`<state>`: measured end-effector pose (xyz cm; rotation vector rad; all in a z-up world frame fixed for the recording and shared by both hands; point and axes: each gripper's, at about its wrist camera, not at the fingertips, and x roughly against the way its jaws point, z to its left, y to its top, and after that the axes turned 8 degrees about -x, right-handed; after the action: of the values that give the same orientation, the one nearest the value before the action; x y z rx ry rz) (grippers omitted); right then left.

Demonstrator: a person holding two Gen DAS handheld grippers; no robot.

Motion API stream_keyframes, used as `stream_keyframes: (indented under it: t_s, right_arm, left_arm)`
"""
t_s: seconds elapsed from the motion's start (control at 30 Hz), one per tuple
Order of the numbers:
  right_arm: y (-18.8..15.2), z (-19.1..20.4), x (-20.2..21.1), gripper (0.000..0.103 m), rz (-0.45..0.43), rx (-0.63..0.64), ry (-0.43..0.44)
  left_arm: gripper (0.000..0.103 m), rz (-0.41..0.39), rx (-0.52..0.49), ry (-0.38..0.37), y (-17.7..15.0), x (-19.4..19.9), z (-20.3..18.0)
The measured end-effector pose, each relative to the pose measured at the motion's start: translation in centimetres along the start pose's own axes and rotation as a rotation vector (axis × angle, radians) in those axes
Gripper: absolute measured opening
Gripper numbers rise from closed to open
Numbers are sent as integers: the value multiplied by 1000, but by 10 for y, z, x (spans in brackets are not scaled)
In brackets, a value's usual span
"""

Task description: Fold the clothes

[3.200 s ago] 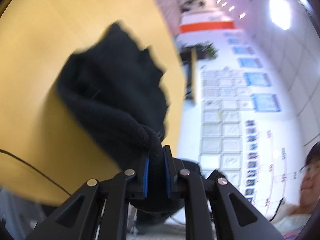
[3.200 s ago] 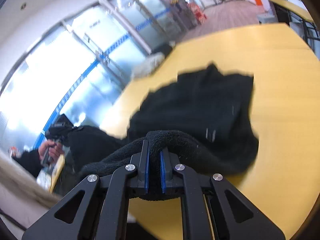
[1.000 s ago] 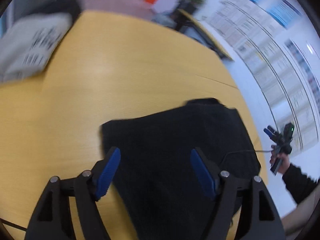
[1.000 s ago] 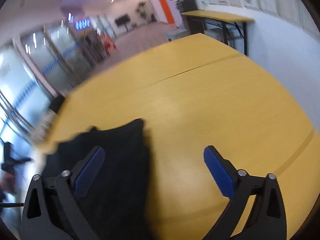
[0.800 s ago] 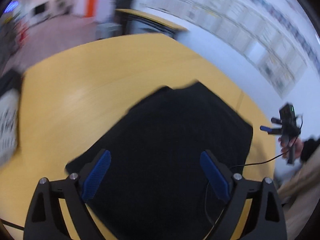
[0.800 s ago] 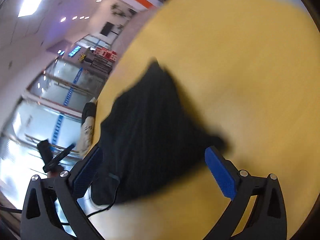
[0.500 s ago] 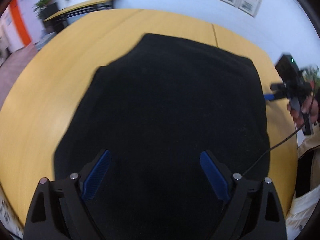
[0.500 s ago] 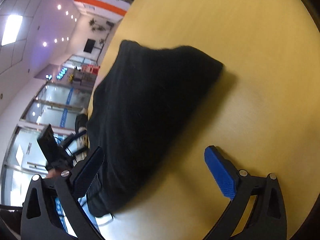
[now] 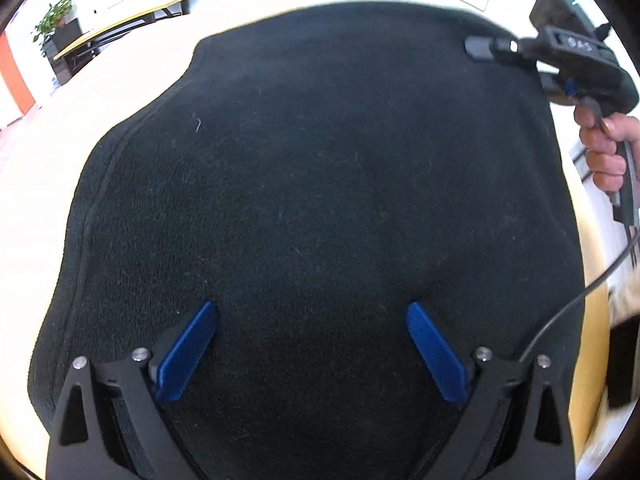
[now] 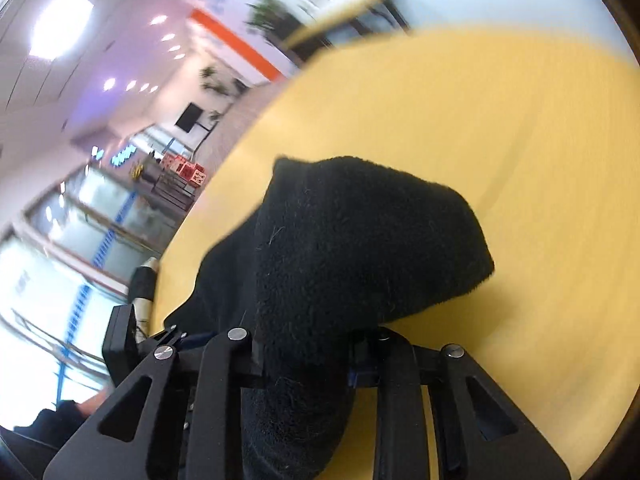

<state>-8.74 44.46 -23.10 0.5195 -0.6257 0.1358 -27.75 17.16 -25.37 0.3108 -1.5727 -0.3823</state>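
Yellow laminate with a faint wood grain makes up the surface, smooth and gently curved at its far edge, with a bright hall of glass partitions, ceiling lights and an orange wall stripe blurred behind it. On it lies the black fleece garment, a thick, matte, napped fabric dotted with pale lint and stray fibres; a raised seam runs along its left border and its far edge bulges in a rounded outline.

From the left wrist view, the left claw hangs low over the near part of the garment with its jaws spread wide apart, holding nothing; its black angular frame carries ribbed blue pads and silver rivets. At the garment's far right corner the right claw reaches in from the side, gripped by the person's right hand, a thin black cable trailing from it.

From the right wrist view, the right claw is clamped on a bunched fold of the fleece, which fills the gap between the fingers and rises ahead of them in a soft, rounded hump with a fuzzy outline, its tip resting on the surface. Only a sliver of blue pad shows beside the cloth.
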Motion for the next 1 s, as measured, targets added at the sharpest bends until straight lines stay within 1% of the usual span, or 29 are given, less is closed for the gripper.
stream_keyframes:
  t_s: [0.07,0.13,0.2,0.3,0.4,0.47,0.53,0.63,0.73,0.77,0.87,0.93,1.0]
  right_arm:
    - [29,-1,16,23,-43,74,-7]
    - [59,-2,33,23,-87,157,-4]
    - [69,9,65,23,-112,257,10]
    - [57,40,90,23,-83,422,79]
    - [31,62,123,24,-14,604,175]
    - [7,59,138,24,41,642,231]
    - [-19,55,137,24,87,669,243]
    - [-47,43,121,24,154,666,213]
    - [-37,26,124,24,135,580,220]
    - [-33,18,130,24,121,565,224]
    - [-29,32,123,24,116,585,264]
    - [-33,43,121,24,128,613,304]
    - [-40,55,117,24,160,654,351]
  left_arm:
    - [98,-21,10,-12,12,1,-9]
    - [98,-20,12,-42,16,-3,-20]
    - [98,-14,10,-56,23,-15,-37]
    - [103,-23,-6,-38,44,-34,-60]
    - [103,-32,-2,-28,59,-45,-67]
    - [103,-36,0,-24,63,-47,-70]
    - [103,-47,-3,-20,63,-48,-73]
    - [103,-83,6,-21,53,-42,-75]
    - [101,-92,15,-19,30,-21,-79]
    - [101,-98,3,-20,17,-8,-83]
    - [101,-122,-38,-8,-29,35,-100]
    - [101,-129,-2,-17,-53,49,-107]
    - [101,-136,49,-26,-71,49,-111]
